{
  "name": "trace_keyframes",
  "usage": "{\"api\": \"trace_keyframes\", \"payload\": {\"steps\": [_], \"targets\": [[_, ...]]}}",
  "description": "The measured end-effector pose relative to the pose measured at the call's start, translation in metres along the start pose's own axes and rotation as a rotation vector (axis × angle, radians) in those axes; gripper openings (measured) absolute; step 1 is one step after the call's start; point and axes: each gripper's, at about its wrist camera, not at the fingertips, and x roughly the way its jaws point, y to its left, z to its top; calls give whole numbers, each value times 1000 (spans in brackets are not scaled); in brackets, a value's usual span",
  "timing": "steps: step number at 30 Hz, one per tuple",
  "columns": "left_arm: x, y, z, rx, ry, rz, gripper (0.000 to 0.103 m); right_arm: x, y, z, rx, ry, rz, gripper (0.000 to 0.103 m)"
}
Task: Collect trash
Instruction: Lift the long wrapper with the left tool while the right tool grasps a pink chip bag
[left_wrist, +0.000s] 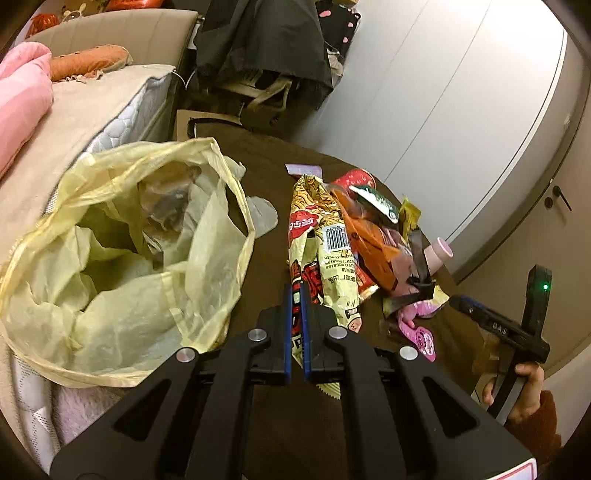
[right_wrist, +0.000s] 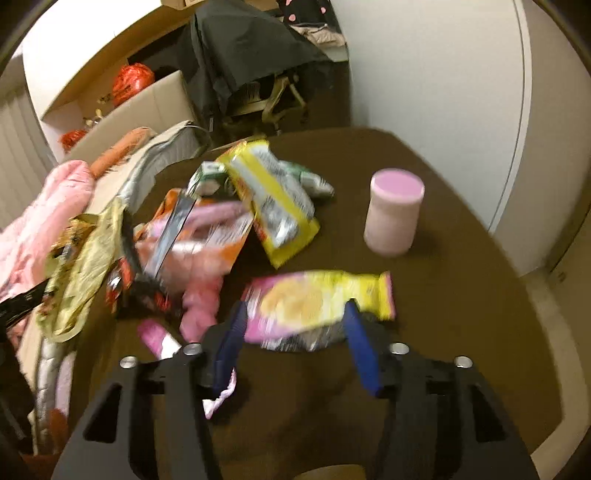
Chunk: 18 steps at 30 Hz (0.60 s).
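Wrappers: my left gripper (left_wrist: 295, 295) pinches the noodle wrapper (left_wrist: 325, 251) (light, crinkly); right gripper (right_wrist: 295, 317) gapes at twelve o'clock over a pink-yellow packet (right_wrist: 317, 299).

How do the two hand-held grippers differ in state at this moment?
The left hand-held gripper is shut on a cream-and-red snack wrapper; the right hand-held gripper is open, its fingers either side of a pink-and-yellow packet on the brown table. The left view is sharp; the right is motion-blurred. Both have blue finger pads.
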Motion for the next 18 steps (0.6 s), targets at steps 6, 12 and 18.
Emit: {"api": "trace_keyframes", "payload": {"steps": [6,12,18], "targets": [[13,-6,-1,6,27,-14,4,2,-10,-14,103,-4,-73,52],[18,-7,-3,11,36,-8,4,22,-18,-8,241,-8,-10,52],[13,0,-1,1,25,6,4,22,-20,-8,310,-55,-90,52]]}}
